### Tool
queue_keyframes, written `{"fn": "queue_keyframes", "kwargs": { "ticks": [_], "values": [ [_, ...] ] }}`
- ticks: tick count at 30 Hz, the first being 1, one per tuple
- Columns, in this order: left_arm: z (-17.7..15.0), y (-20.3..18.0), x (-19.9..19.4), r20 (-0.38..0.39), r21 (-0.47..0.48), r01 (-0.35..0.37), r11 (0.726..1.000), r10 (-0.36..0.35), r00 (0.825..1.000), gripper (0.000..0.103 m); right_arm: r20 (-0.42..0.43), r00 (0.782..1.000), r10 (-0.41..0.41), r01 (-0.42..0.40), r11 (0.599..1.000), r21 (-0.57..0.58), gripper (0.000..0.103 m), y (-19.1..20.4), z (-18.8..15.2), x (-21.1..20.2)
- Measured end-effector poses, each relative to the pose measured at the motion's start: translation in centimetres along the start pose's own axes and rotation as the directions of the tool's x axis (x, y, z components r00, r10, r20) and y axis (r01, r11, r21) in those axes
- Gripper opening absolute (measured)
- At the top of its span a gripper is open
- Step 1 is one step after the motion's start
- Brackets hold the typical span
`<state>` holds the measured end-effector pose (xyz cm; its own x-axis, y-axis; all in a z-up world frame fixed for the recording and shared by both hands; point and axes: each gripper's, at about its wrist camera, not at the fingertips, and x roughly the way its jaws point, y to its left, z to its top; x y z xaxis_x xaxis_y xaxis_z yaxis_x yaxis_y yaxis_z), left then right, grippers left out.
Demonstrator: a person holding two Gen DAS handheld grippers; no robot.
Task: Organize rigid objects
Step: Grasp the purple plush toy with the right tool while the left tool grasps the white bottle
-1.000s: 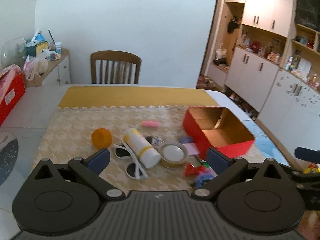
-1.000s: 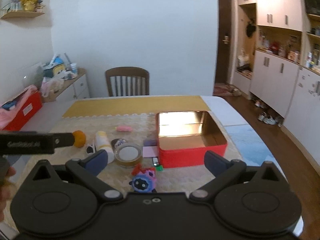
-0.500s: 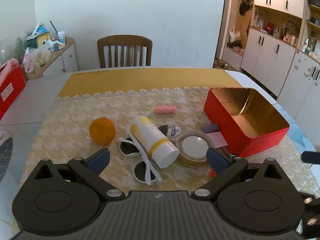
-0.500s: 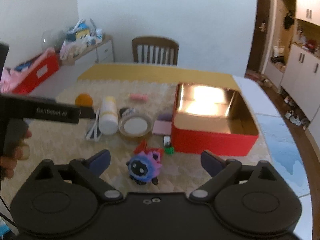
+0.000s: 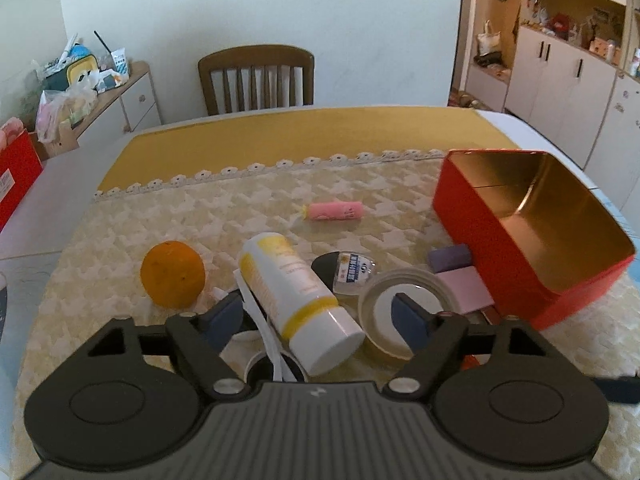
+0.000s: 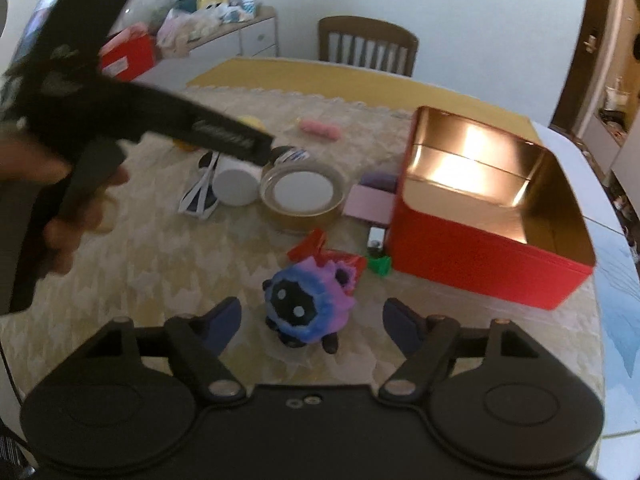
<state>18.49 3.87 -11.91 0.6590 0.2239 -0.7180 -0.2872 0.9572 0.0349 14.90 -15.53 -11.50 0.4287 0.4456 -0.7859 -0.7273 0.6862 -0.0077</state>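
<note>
A white and yellow bottle [image 5: 298,296] lies on its side over white sunglasses [image 5: 264,344]. My left gripper [image 5: 318,320] is open, its fingers either side of the bottle's cap end, not closed on it. A blue and purple spiky toy [image 6: 308,306] stands on the mat. My right gripper [image 6: 312,322] is open, its fingers either side of the toy. The open red tin [image 5: 532,236] with a gold inside stands at the right and is empty; it also shows in the right wrist view [image 6: 484,256].
An orange [image 5: 173,279], a pink tube [image 5: 334,212], a tape roll [image 5: 404,312], a purple block [image 5: 448,258] and a pink card [image 5: 464,292] lie on the mat. Red and green pieces [image 6: 340,256] sit by the tin. A chair [image 5: 256,78] stands behind.
Both grippers have moved forward and down toward the table. The left one now straddles the bottle, the right one now straddles the spiky toy. Both stay open.
</note>
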Motion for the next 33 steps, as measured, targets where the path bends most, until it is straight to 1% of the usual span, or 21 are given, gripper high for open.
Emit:
{"fn": "queue_keyframes", "kwargs": {
  "ticks": [2,4,8,11,12,13,16,19,20,21,23,24,29,31,33],
  "values": [
    [0.2,0.0,1.0,-0.019,-0.010,-0.016,1.000,0.016,1.000,0.081,-0.009,1.000,0.008,-0.008,1.000,-0.017,0.076,0.1,-0.1,0.4],
    [0.4,0.2,2.0,-0.042,-0.028,-0.023,0.999,0.022,0.999,0.073,-0.019,1.000,0.011,-0.012,0.999,-0.033,0.076,0.1,-0.1,0.8],
    [0.9,0.9,3.4,-0.066,-0.078,-0.041,0.996,0.036,0.997,0.073,-0.033,0.999,0.009,-0.011,0.998,-0.058,0.075,0.0,0.0,1.7],
    [1.2,0.9,4.2,-0.075,-0.084,-0.051,0.995,0.045,0.996,0.073,-0.038,0.999,0.013,-0.015,0.997,-0.070,0.074,0.0,0.1,2.2],
    [1.2,0.9,4.5,-0.079,-0.084,-0.058,0.995,0.052,0.996,0.072,-0.042,0.999,0.015,-0.018,0.997,-0.071,0.074,0.0,0.1,2.3],
    [1.3,0.9,4.7,-0.082,-0.089,-0.064,0.994,0.056,0.995,0.068,-0.044,0.999,0.015,-0.018,0.997,-0.074,0.074,0.0,0.1,2.5],
    [1.3,0.9,5.2,-0.093,-0.085,-0.085,0.993,0.077,0.993,0.066,-0.052,0.999,0.016,-0.021,0.996,-0.084,0.071,0.2,0.0,2.9],
    [1.3,0.9,5.4,-0.088,-0.083,-0.095,0.992,0.087,0.992,0.063,-0.055,0.998,0.012,-0.017,0.996,-0.090,0.067,0.3,-0.1,3.2],
    [1.2,0.9,5.4,-0.086,-0.082,-0.095,0.992,0.088,0.992,0.062,-0.055,0.998,0.009,-0.014,0.996,-0.092,0.064,0.4,-0.1,3.3],
    [1.2,0.9,5.3,-0.084,-0.081,-0.098,0.992,0.091,0.992,0.059,-0.055,0.998,0.006,-0.011,0.996,-0.093,0.060,0.4,0.0,3.3],
    [1.2,0.8,5.2,-0.080,-0.071,-0.107,0.992,0.102,0.992,0.054,-0.056,0.998,0.002,-0.007,0.996,-0.093,0.055,0.4,0.0,3.3],
    [1.2,0.8,5.2,-0.079,-0.067,-0.110,0.992,0.104,0.991,0.053,-0.056,0.998,0.002,-0.007,0.996,-0.094,0.054,0.4,0.0,3.3],
    [1.0,1.3,4.8,-0.073,-0.068,-0.101,0.993,0.096,0.993,0.051,-0.053,0.999,-0.006,0.001,0.996,-0.093,0.054,0.6,-0.1,3.2],
    [0.8,1.5,4.4,-0.056,-0.071,-0.090,0.993,0.086,0.995,0.044,-0.047,0.999,-0.007,0.003,0.997,-0.080,0.054,0.5,-0.1,2.9],
    [0.8,1.6,4.1,-0.055,-0.071,-0.093,0.993,0.089,0.994,0.044,-0.039,0.999,-0.012,0.009,0.998,-0.065,0.054,0.4,-0.1,2.7]
  ]
}}
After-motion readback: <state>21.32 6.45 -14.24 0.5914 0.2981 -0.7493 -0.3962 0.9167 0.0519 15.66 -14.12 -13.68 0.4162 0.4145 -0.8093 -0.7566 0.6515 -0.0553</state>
